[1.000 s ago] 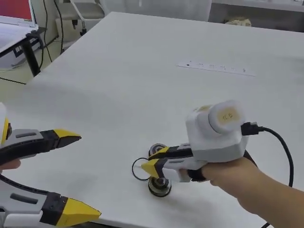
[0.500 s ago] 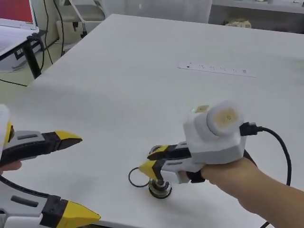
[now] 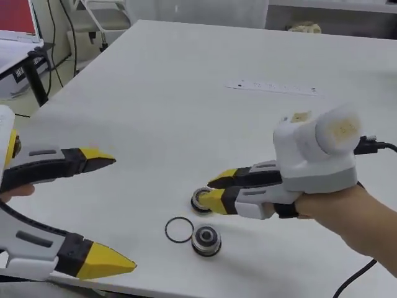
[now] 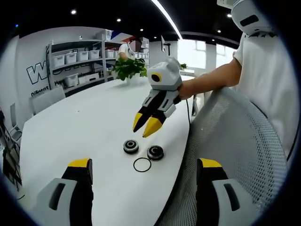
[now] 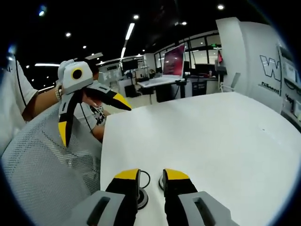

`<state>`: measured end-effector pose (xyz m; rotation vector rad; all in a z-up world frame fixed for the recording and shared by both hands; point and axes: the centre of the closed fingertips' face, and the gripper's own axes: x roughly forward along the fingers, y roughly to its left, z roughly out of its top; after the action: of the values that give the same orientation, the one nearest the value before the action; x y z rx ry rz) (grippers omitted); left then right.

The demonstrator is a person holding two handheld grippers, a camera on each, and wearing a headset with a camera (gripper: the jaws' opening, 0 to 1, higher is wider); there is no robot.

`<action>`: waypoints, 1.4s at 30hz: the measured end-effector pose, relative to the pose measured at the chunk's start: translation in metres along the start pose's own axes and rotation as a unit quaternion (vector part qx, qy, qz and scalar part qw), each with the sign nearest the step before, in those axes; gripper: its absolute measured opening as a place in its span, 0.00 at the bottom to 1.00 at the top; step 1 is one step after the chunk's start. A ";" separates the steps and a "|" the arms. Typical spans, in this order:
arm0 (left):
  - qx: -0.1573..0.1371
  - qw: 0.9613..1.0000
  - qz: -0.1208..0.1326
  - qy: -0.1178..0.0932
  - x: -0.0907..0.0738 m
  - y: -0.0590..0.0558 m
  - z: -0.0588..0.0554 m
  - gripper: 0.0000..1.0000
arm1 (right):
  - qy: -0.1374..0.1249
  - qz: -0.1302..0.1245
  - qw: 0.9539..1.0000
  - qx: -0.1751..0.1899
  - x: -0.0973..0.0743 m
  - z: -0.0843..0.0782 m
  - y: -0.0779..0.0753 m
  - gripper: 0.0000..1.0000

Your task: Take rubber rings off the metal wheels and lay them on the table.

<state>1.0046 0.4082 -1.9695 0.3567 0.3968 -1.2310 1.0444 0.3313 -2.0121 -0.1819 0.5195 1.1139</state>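
- desk (image 3: 186,93): white and mostly bare, with the work sitting near the front edge. No tray or bin in play, so the parts lie straight on it.
- left gripper (image 3: 115,214): jaws spread wide, holding nothing, well off to the side of the wheels.
- right gripper (image 3: 211,191): jaws narrow with nothing between them, tips just over the far wheel (image 3: 200,198).
- near wheel (image 3: 206,239): flat on the desk, looks like it's stripped already.
- ring (image 3: 179,229): flat on the desk, just beside the near wheel, so that one's done.
- Next up is probably the far wheel. Its rim looks dark, but it's hard to say if a ring is on it. The right gripper would need to nip that rim and peel, with the left maybe pinning the wheel.
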 end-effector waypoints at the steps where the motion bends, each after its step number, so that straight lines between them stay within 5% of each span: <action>1: 0.002 1.000 -0.001 0.000 0.001 0.000 0.001 0.89 | -0.001 0.001 1.000 -0.001 -0.001 0.000 0.000 0.17; 10: 0.047 0.999 -0.002 -0.001 0.022 0.004 0.021 0.77 | 0.030 0.014 0.999 -0.007 -0.014 -0.023 -0.006 0.18; 17: 0.074 0.996 -0.046 0.011 0.043 -0.009 0.027 0.74 | 0.059 0.036 0.998 -0.013 -0.012 -0.042 0.001 0.18; 25: 0.094 0.993 -0.066 0.011 0.075 -0.012 0.030 0.66 | 0.098 0.059 0.993 -0.027 -0.009 -0.063 0.007 0.18; 29: 0.104 0.993 -0.059 0.012 0.091 -0.007 0.025 0.65 | 0.104 0.063 0.992 -0.027 -0.009 -0.067 0.009 0.17; 34: 0.083 0.994 -0.064 0.003 0.105 -0.009 0.018 0.58 | 0.106 0.070 0.992 -0.030 -0.007 -0.069 0.011 0.17; 39: 0.095 0.994 -0.050 0.011 0.110 -0.011 0.003 0.43 | 0.110 0.077 0.990 -0.032 -0.005 -0.072 0.015 0.16; 42: 0.071 0.995 -0.069 0.017 0.111 -0.015 -0.006 0.34 | 0.112 0.082 0.990 -0.034 -0.003 -0.074 0.018 0.16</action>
<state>1.0212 0.3137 -2.0283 0.4786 0.3696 -1.3927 1.0051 0.3075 -2.0724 -0.3321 0.7074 1.2801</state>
